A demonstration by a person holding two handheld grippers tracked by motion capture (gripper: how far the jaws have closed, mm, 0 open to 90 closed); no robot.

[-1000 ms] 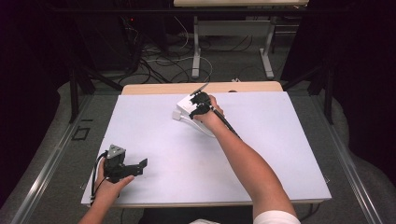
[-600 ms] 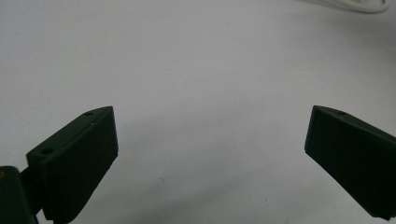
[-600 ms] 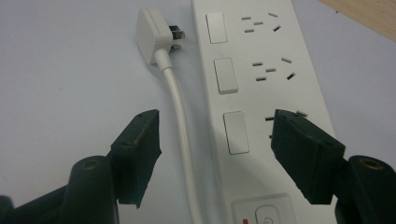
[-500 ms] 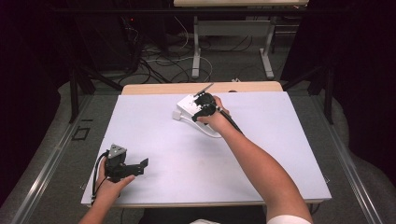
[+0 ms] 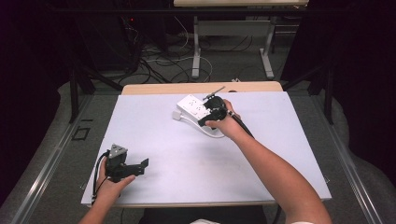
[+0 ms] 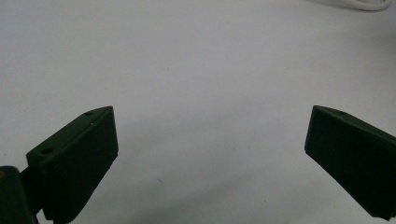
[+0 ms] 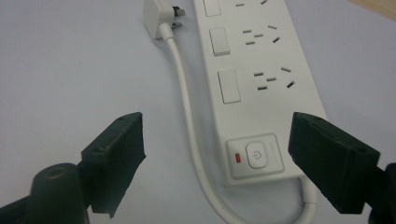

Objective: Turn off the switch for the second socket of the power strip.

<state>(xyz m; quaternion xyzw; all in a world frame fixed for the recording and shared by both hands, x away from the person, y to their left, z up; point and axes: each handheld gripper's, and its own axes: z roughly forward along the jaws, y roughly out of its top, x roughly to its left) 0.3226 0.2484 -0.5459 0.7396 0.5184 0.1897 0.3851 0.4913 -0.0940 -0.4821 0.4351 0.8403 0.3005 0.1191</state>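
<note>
My right gripper (image 7: 215,154) hangs with its jaws spread wide and nothing between them, poised over the near end of the long white plastic power strip (image 7: 254,74), where the square power button (image 7: 254,155) sits beside a small red light. The strip lies toward the far edge of the white table (image 5: 154,116), a little right of the middle, with its white cable (image 7: 187,112) looping alongside to the white plug (image 7: 156,14) lying loose on the surface.

I judge the step is to take hold of the strip's near end. To do it well I should straddle the body squarely, one jaw on each long side, and keep the left jaw off the cable that runs just beside the casing.

My left gripper (image 5: 135,168) rests near the near-left corner, jaws also wide apart and empty.

The far edge is close behind the strip, so I'd rather draw it toward me, where the table's middle lies bare.
</note>
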